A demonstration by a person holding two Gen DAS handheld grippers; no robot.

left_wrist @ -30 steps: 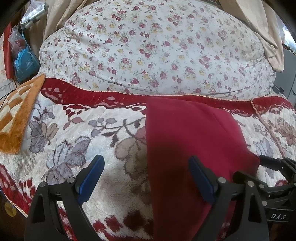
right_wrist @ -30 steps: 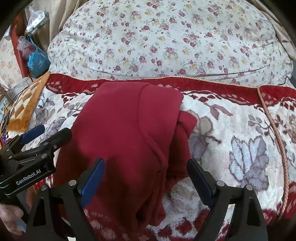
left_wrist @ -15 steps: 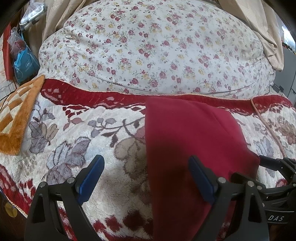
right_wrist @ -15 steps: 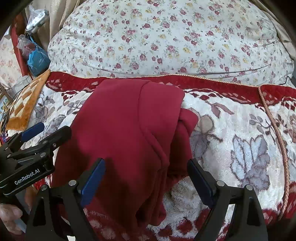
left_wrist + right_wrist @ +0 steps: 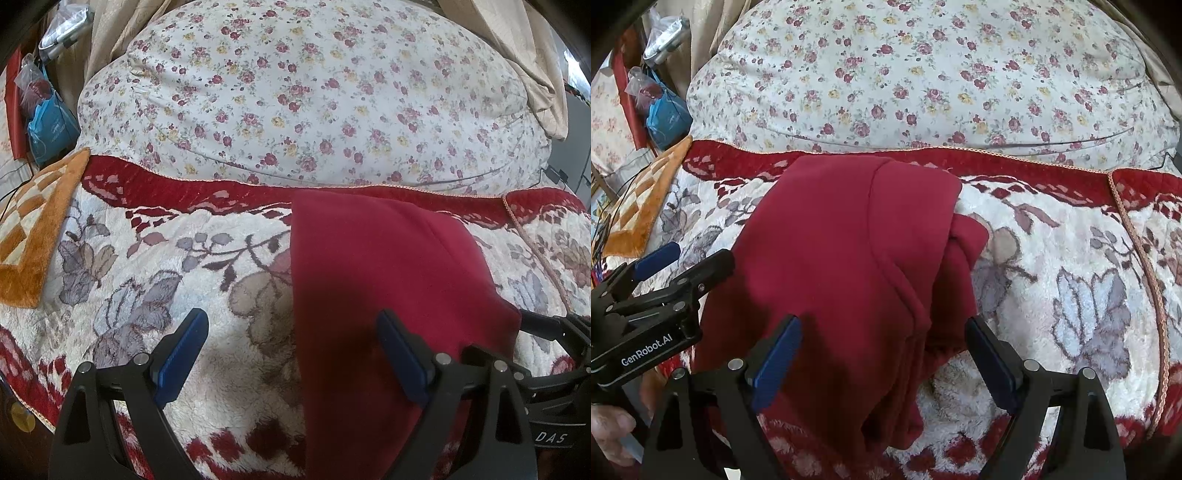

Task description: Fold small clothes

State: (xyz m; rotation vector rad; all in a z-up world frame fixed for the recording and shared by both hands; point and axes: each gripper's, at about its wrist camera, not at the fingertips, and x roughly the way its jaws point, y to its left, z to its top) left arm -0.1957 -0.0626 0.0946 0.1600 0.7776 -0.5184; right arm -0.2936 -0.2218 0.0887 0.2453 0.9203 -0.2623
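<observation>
We've got the red garment (image 5: 849, 266) lying on the blanket (image 5: 1071, 258), long axis running away from us. It sits straight under our right gripper (image 5: 882, 354); the left gripper (image 5: 291, 354) only straddles its left edge. Both are wide open, holding nothing.

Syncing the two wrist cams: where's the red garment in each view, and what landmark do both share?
Left wrist: red garment fills centre-right, running from the blanket's red border down past the right blue pad to the bottom edge.
Right wrist: red garment sits centre-left, folded, its near end between the open jaws.
Shared landmark: floral pillow across the top of both views, just behind the plush blanket.
</observation>
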